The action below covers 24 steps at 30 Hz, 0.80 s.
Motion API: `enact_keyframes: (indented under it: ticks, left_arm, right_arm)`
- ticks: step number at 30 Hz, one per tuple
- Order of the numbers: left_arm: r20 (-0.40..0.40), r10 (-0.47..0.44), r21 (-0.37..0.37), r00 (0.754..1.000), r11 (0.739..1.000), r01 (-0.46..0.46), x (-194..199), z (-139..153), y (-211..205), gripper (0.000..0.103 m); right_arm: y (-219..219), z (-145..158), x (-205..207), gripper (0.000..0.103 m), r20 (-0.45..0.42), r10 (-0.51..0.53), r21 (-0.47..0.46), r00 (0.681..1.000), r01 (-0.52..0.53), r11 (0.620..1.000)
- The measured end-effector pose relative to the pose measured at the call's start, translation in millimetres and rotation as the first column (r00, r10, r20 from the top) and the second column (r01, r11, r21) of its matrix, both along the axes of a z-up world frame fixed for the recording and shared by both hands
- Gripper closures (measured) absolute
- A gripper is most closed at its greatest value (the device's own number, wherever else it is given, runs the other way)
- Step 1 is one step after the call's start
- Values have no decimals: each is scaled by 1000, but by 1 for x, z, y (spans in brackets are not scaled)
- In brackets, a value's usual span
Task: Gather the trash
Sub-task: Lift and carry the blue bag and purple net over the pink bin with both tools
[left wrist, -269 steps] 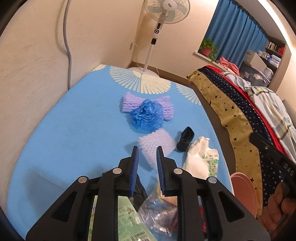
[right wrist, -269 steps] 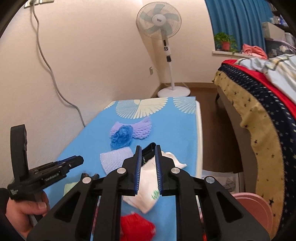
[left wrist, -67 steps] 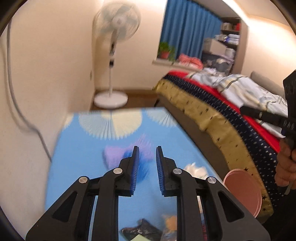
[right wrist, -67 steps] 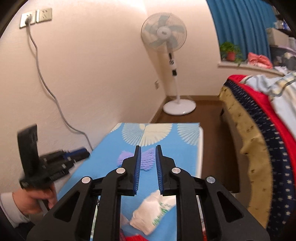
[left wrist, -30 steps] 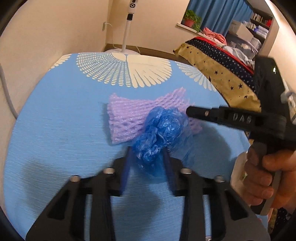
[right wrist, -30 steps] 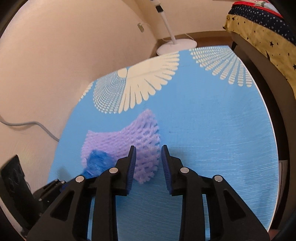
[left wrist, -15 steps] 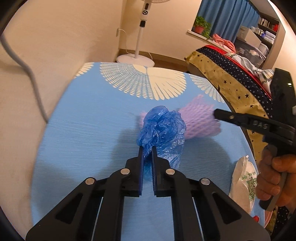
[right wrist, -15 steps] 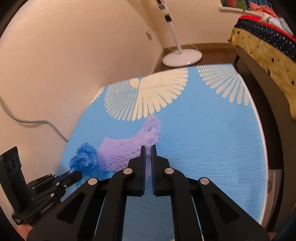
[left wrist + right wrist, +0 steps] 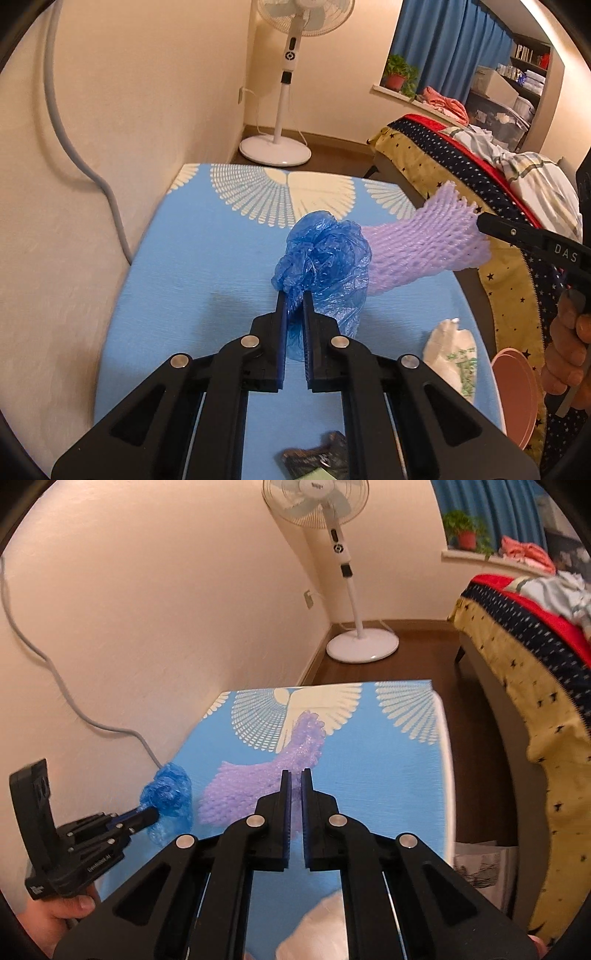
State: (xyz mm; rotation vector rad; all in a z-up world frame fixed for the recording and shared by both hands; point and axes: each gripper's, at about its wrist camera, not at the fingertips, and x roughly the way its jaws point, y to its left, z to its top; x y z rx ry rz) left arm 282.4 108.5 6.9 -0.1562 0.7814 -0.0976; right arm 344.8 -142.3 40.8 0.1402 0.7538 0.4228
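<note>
Both pieces of trash are up off the blue table [image 9: 192, 258] at once. The left gripper [image 9: 293, 295] has its fingers clenched on a crumpled blue plastic bag [image 9: 325, 258], which hangs above the middle of the table, while the right gripper [image 9: 295, 775] is pinched onto one end of a purple foam net [image 9: 258, 779], held out toward the table's right edge with its far end trailing over the white fan pattern near the far edge. Both look nearly weightless and very soft; the bag is thin and slippery-looking film, so I'd say a bunched fold is the safest place to hold it, and the net stretches and sags, so a hold well in from the frayed edge should keep it from tearing free. A white printed bag [image 9: 454, 350] lies near the right edge and a dark wrapper [image 9: 317, 458] at the near edge, both still to be gathered.
</note>
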Motion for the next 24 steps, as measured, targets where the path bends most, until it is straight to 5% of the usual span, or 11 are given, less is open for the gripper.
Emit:
enact_keyframes:
  ticks: [9, 24]
  left_arm:
    - [49, 10, -12, 999, 1000, -9, -31, 24, -17, 96]
    - [130, 19, -75, 991, 997, -10, -98, 57, -53, 96]
  right_arm:
    - [-28, 35, -46, 98, 124, -43, -120, 991, 58, 991]
    - [-97, 60, -148, 98, 266, -177, -117, 947, 214, 970]
